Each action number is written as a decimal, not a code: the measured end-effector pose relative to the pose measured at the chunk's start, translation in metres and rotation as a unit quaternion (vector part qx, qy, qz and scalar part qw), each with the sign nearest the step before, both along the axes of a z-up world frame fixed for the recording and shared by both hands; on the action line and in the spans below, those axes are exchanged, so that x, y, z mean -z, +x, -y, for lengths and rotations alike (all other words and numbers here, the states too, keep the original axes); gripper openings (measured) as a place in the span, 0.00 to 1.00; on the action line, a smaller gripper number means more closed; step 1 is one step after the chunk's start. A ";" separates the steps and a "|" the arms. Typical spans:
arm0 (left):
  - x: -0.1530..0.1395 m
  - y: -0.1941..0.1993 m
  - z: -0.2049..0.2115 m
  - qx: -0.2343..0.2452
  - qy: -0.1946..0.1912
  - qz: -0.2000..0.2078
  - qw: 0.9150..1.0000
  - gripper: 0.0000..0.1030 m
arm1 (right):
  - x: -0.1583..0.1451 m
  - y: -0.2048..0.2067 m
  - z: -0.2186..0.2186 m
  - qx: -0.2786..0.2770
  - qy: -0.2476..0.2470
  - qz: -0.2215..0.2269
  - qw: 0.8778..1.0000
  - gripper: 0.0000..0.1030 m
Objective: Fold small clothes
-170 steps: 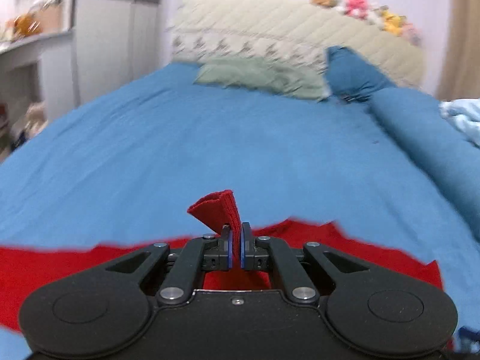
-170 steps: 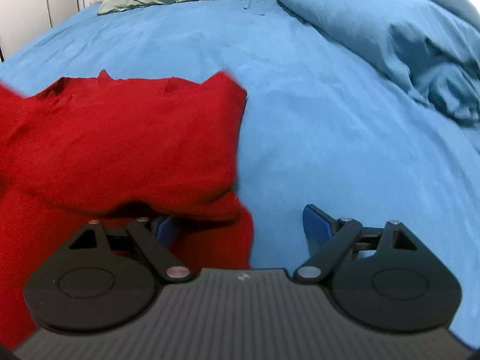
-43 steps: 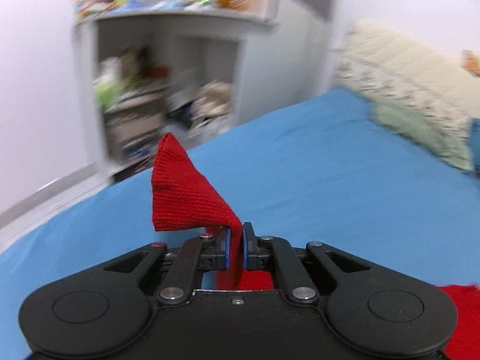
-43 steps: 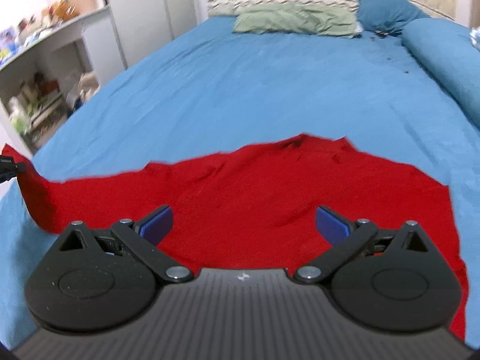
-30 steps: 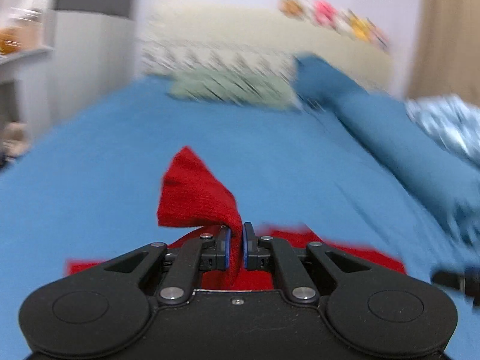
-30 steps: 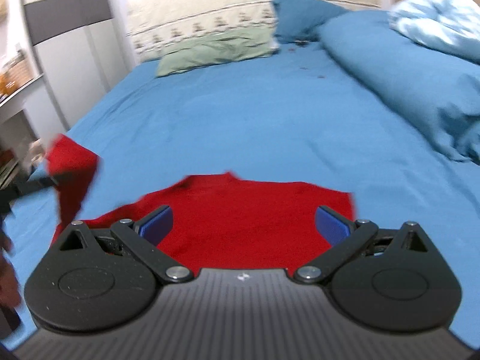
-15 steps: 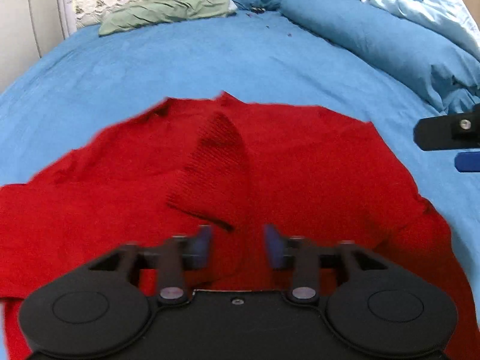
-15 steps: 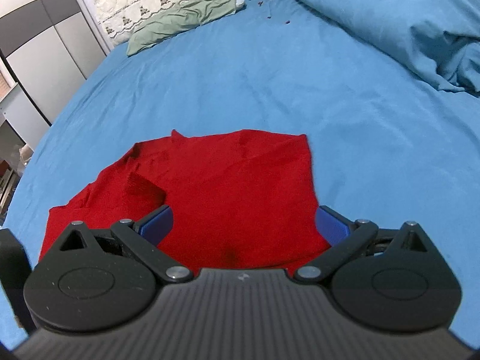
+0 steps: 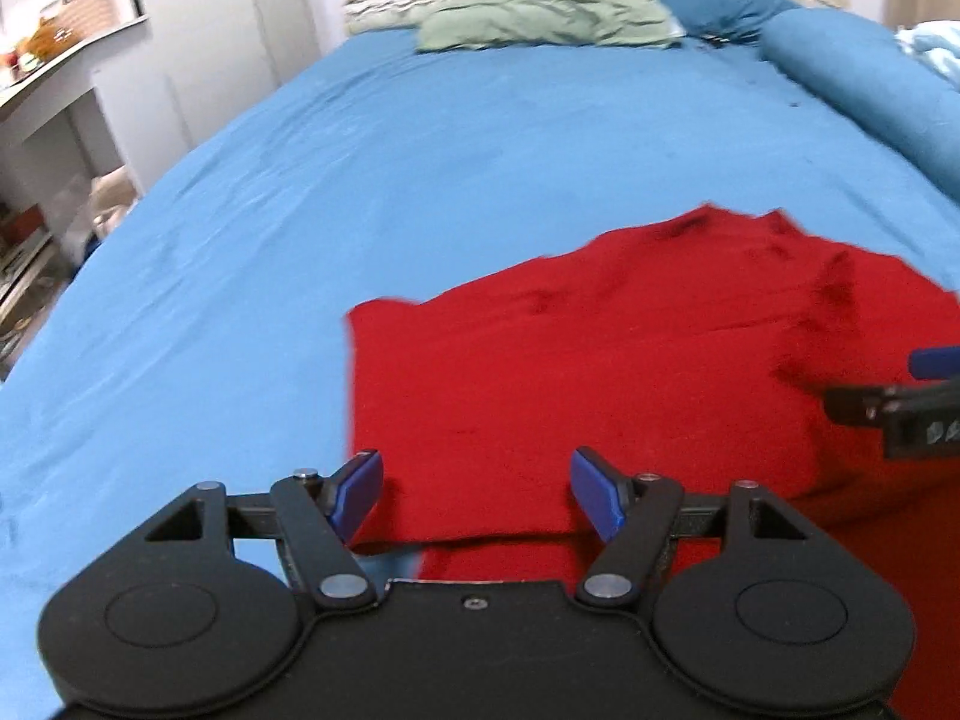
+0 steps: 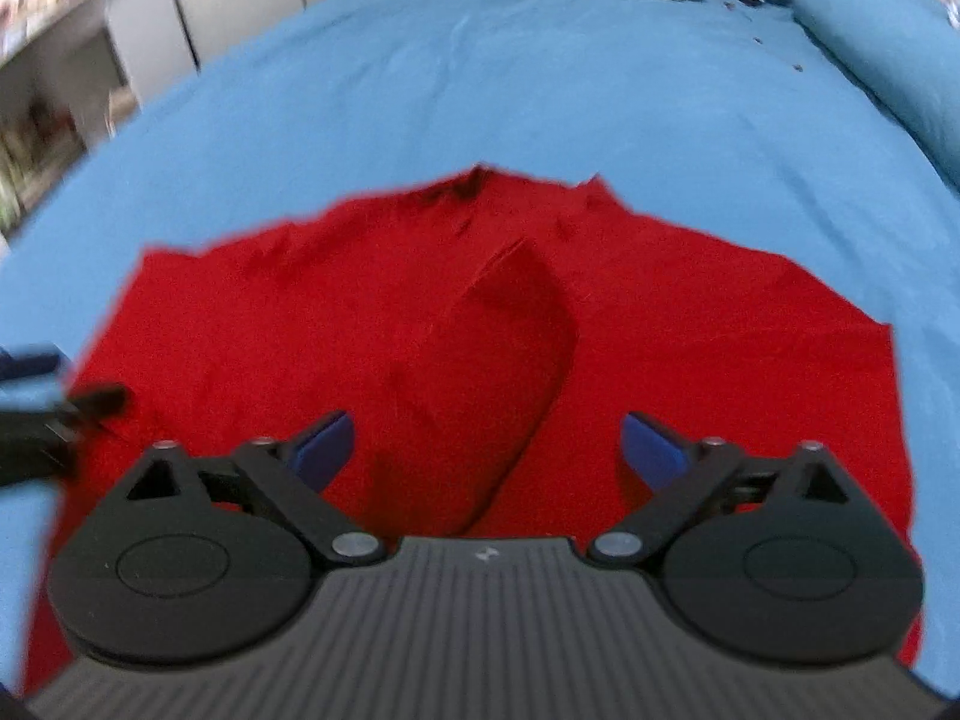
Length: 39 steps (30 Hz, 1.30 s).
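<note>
Above the near hem of the red sweater point(image 9: 600, 372), the left gripper point(image 9: 477, 495) hangs with jaws apart and empty; the right gripper point(image 10: 486, 450), equally spread, hovers over the sleeve point(image 10: 480, 372) laid across the sweater's middle on the blue bedsheet point(image 9: 360, 150). Half a second ago that sleeve was just leaving the left jaws. Judging by this, one sleeve fold is done; next comes gripping the sweater's opposite sleeve.

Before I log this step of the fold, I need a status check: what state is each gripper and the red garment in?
left gripper: open, empty, over the garment's left edge.
right gripper: open, empty, above the garment.
red garment: lying on the blue bed sheet, a sleeve folded in over its middle, not gripped.
green pillow: lying at the head of the bed, rumpled.
</note>
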<state>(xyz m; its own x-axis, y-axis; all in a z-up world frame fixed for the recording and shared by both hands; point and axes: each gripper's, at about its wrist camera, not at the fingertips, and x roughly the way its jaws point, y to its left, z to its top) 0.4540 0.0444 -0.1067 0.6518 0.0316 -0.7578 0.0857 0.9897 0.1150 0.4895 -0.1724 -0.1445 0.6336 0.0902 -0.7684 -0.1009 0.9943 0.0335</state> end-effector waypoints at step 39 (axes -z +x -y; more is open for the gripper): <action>0.022 0.006 -0.024 -0.003 -0.037 -0.015 0.999 0.69 | -0.064 -0.003 0.131 0.151 0.092 0.083 0.981 0.20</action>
<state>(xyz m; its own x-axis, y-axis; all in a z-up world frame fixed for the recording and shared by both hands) 0.4600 0.0679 -0.1288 0.6289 -0.0219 -0.7772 0.0827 0.9958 0.0388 0.4864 -0.3034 -0.0802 0.7676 0.0069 -0.6409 0.1777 0.9584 0.2232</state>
